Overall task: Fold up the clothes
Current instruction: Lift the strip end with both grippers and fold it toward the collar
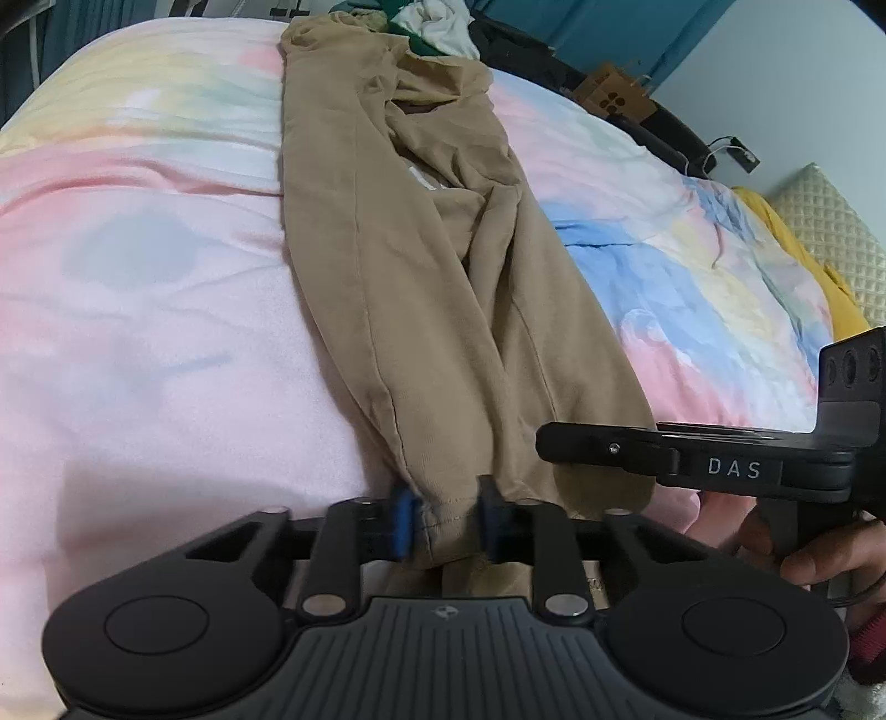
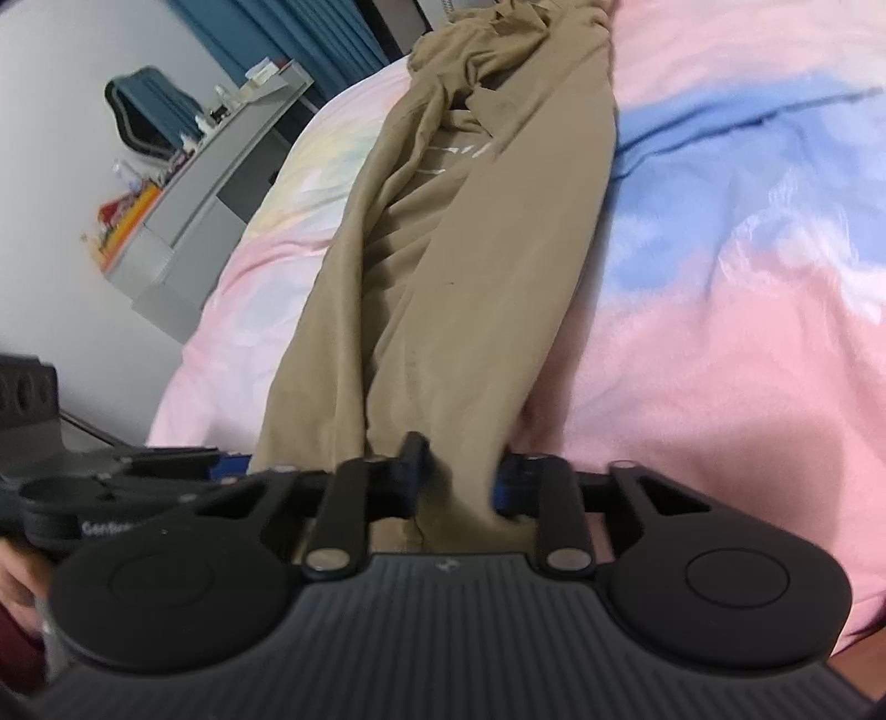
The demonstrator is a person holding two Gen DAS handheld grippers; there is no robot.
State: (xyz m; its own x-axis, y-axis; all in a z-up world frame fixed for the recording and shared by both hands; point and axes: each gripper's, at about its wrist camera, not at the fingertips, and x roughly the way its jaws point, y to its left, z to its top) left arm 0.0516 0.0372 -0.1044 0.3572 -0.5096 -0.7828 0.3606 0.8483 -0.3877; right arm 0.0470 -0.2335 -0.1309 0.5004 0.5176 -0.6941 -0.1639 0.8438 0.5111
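Spread over the bed, a pastel pink, blue and yellow tie-dye blanket carries a long tan cotton garment, folded lengthwise into a narrow strip running away from both cameras. At the strip's near hem, the left gripper has its blue-padded jaws closed on the cloth. Just beside it on the same hem, the right gripper also pinches bunched fabric. Beyond the strip's far end lies a heap of green and white clothes.
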